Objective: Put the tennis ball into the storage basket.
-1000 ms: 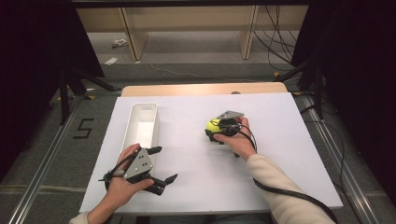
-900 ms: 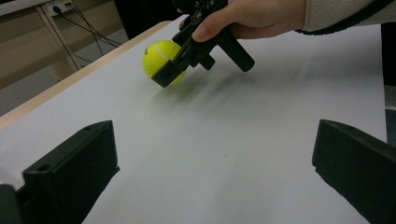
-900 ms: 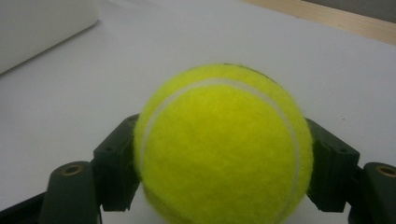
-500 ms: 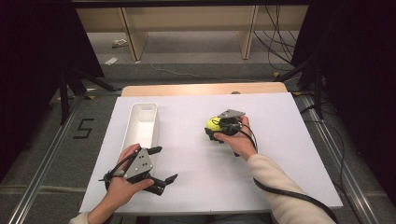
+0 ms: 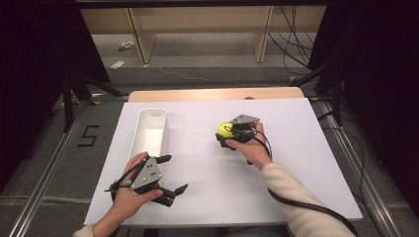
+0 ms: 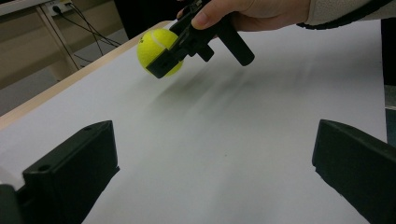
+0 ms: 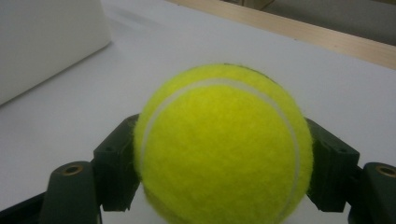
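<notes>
I've got a tennis ball (image 7: 223, 144) in bright yellow-green fuzz w/ a pale off-white seam curving across it. The right tongs (image 5: 228, 138) are black, w/ a grey three-cornered plate on top; the left tongs (image 5: 170, 174) are black too, grey plate speckled w/ small dark holes. Cables on both are black. The surface (image 5: 276, 187) is plain white, no pattern, w/ a light wood strip along its far edge. The bin (image 5: 149, 134) is white inside and out. My right sleeve (image 5: 301, 207) reads cream. The floor (image 5: 54, 148) is dull grey, marked w/ a black "5" at the left.
</notes>
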The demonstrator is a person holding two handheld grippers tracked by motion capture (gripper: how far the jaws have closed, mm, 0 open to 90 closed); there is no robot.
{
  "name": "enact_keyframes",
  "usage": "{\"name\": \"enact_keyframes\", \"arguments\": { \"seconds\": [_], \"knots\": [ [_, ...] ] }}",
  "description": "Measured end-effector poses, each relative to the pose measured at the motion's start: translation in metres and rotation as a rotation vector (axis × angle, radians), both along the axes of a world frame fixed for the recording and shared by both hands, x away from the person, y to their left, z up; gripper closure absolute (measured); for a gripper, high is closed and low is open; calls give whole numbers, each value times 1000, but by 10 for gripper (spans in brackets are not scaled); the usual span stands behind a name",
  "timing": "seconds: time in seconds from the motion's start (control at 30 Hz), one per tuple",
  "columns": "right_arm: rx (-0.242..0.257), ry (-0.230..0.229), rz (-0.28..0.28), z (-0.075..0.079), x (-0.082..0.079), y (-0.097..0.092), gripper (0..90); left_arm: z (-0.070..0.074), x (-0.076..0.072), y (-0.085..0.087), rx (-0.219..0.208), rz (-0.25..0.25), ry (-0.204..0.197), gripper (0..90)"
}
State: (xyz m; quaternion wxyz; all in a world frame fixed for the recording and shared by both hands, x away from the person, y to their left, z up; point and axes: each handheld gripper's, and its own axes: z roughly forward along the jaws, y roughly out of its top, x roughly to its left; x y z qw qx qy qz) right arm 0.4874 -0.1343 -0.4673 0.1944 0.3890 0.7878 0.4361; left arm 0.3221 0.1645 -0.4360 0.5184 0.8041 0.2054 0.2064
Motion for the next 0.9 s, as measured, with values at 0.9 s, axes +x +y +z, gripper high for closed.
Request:
{"name": "enact_keyframes", "arguments": {
  "seconds": [0.9],
  "knots": [
    [29, -44, 18, 17, -6, 7, 262, 0, 0, 0, 0, -1, 1, 0]
  ]
}}
